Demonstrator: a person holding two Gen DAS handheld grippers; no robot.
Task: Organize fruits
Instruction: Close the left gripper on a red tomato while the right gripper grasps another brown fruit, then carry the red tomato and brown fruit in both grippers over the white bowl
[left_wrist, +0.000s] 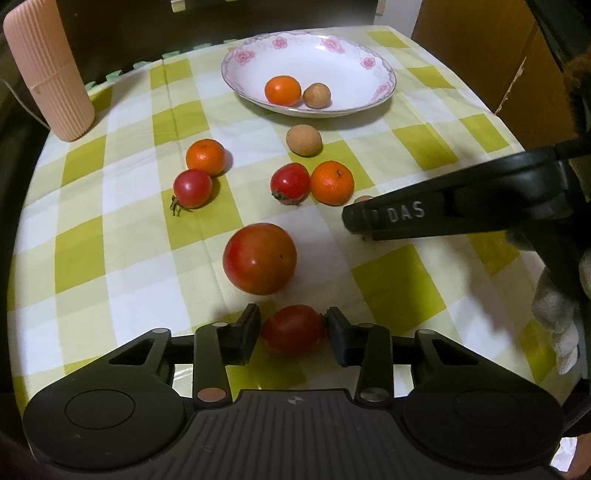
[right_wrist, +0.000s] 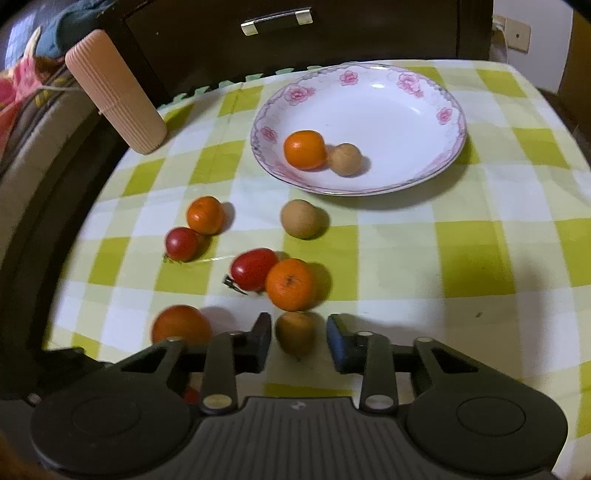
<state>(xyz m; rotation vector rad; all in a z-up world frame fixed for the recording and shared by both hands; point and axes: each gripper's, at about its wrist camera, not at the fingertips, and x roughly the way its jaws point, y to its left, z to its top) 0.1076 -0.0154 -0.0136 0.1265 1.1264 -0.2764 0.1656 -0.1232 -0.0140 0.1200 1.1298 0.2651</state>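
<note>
Red and small, a tomato (left_wrist: 293, 329) sits between the fingers of the left gripper (left_wrist: 293, 332), which are closed on it, well in front of the plate (left_wrist: 384, 74). To do this step well, I think the grip should stay light, because the soft skin can split, and the tomato should be lowered into the plate beside the mandarin (left_wrist: 283, 90) and the brown round fruit (left_wrist: 316, 95) lying there, not dropped. The path goes over the big tomato (left_wrist: 259, 258), so a clear lift is needed first.

The right gripper (right_wrist: 299, 338) has its fingers open around a brownish fruit (right_wrist: 295, 332), blurred, in front of the plate; I cannot tell if they touch it. It should close slowly and centred, so the fruit does not roll against the mandarin (right_wrist: 291, 284) just behind it.

Between the grippers and the plate, more fruits wait on the table (left_wrist: 424, 277), which has a yellow-green and white checked cloth with fold lines. Left of the plate stands a pink ribbed cylinder (left_wrist: 48, 70). Behind the plate is dark wooden furniture with a metal handle (right_wrist: 277, 21).
</note>
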